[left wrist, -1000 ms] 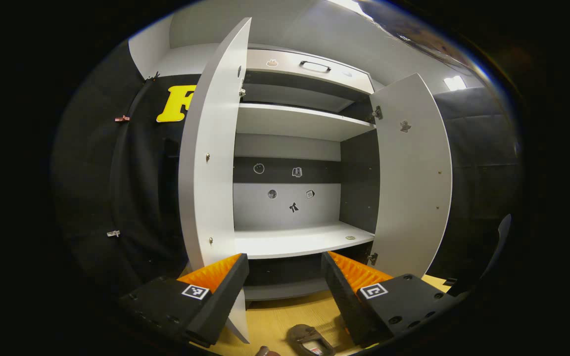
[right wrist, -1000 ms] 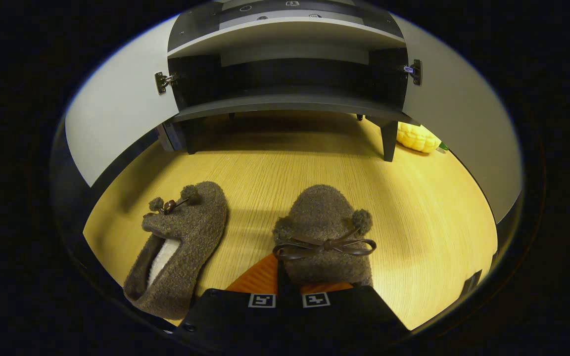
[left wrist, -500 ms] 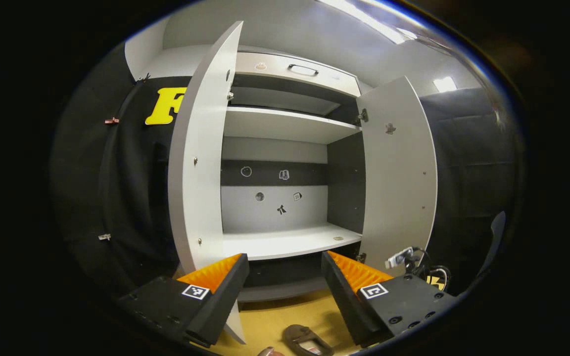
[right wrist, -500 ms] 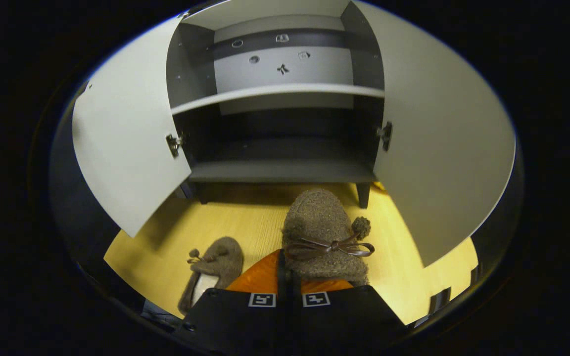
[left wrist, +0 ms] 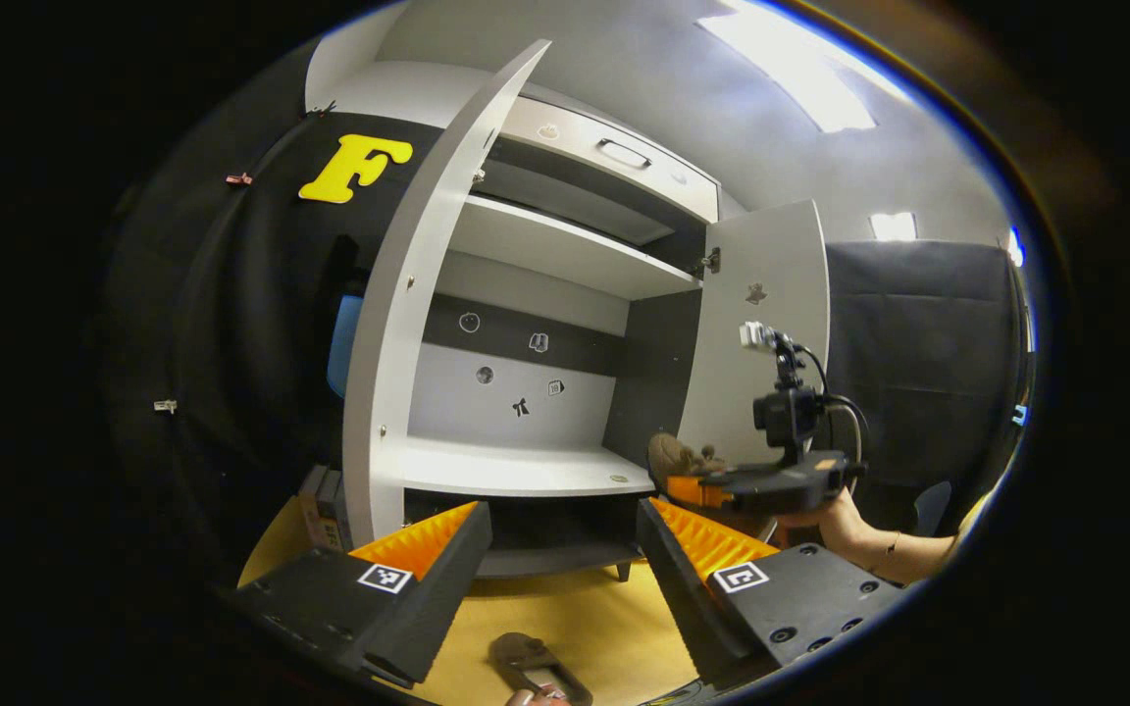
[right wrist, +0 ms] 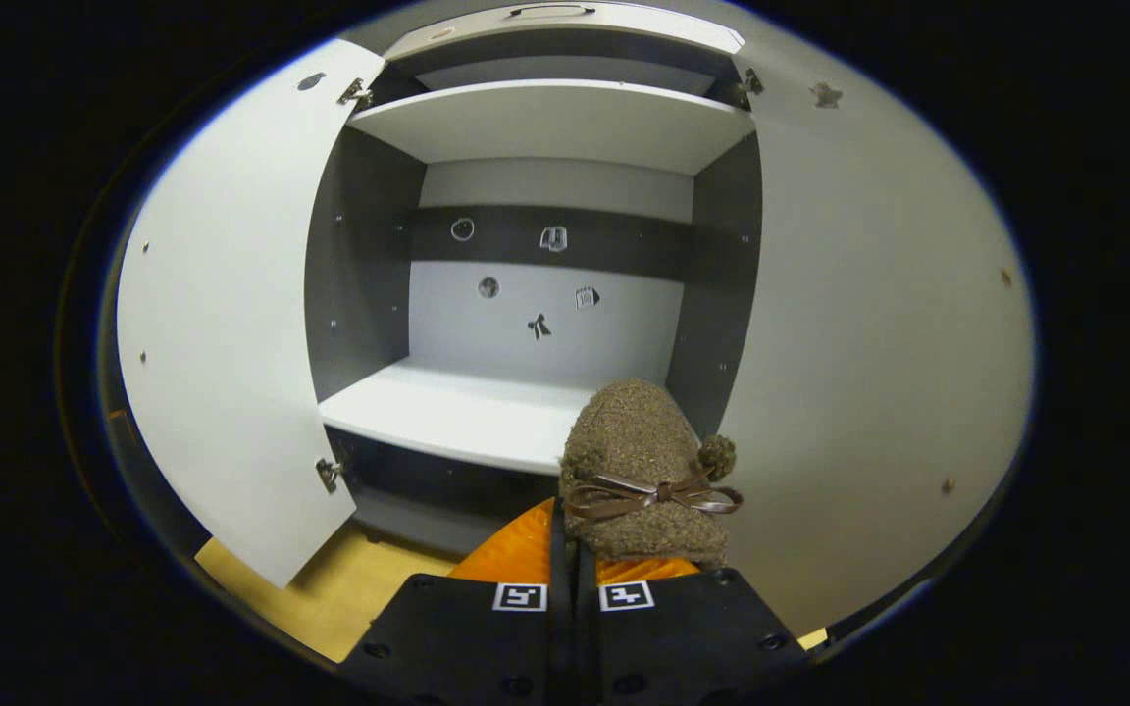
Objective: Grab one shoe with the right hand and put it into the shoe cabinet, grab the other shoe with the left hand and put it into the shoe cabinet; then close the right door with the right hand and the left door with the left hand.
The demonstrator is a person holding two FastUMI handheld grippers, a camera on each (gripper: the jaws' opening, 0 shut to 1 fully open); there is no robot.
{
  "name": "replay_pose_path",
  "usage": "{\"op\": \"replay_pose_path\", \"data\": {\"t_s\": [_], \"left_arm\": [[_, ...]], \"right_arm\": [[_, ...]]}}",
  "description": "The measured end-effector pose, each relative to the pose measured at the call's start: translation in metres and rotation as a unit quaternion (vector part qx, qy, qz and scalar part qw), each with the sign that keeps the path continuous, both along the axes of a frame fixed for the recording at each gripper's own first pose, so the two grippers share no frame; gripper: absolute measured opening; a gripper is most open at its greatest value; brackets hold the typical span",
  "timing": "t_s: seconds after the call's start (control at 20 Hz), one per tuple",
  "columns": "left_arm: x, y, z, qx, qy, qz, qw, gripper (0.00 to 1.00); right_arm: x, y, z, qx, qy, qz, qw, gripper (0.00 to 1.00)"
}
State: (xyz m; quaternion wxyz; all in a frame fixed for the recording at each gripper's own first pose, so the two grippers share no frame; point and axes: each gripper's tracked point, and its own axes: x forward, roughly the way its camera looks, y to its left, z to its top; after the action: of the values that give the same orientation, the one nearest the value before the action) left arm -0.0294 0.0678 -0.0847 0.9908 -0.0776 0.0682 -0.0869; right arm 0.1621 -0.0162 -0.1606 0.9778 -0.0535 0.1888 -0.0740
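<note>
The right gripper (right wrist: 573, 549) is shut on a brown fuzzy slipper (right wrist: 639, 471) with a bow, held in the air in front of the open shoe cabinet, near the front edge of its white middle shelf (right wrist: 447, 412). In the left gripper view that same gripper (left wrist: 697, 487) and slipper (left wrist: 675, 456) hover by the shelf's right end, held by a hand (left wrist: 845, 529). The left gripper (left wrist: 565, 549) is open with nothing between its fingers, above the floor. The other slipper (left wrist: 538, 662) lies on the floor below it. Both doors, left door (left wrist: 408, 324) and right door (left wrist: 766, 324), stand wide open.
A drawer with a handle (left wrist: 622, 152) tops the cabinet, above an upper shelf (left wrist: 565, 250). Small stickers dot the back panel (right wrist: 536, 294). A blue object (left wrist: 344, 338) sits behind the left door. Wooden floor (left wrist: 604, 618) lies before the cabinet, with a box (left wrist: 315, 505) at its left foot.
The right gripper has lifted the slipper off the floor up to the middle shelf's height. The left gripper swung a little, and the right gripper came into its view.
</note>
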Motion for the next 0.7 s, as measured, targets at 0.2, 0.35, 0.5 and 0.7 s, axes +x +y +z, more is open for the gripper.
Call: {"op": "replay_pose_path", "data": {"t_s": [0.2, 0.35, 0.5, 0.7], "left_arm": [[-0.008, 0.012, 0.000, 0.033, -0.001, 0.023, 0.999, 0.95], [-0.014, 0.015, -0.001, 0.043, 0.005, 0.042, 0.998, 0.95], [-0.015, 0.017, -0.008, 0.049, 0.019, 0.064, 0.997, 0.95], [-0.010, 0.013, -0.011, 0.045, 0.026, 0.085, 0.995, 0.95]], "right_arm": [[0.075, 0.004, 0.024, 0.028, -0.014, 0.010, 0.999, 0.05], [0.128, 0.001, 0.020, 0.023, -0.003, 0.017, 1.000, 0.05], [0.179, -0.004, 0.001, 0.036, 0.025, 0.014, 0.999, 0.05], [0.239, -0.011, -0.038, 0.025, 0.071, 0.011, 0.997, 0.05]]}}
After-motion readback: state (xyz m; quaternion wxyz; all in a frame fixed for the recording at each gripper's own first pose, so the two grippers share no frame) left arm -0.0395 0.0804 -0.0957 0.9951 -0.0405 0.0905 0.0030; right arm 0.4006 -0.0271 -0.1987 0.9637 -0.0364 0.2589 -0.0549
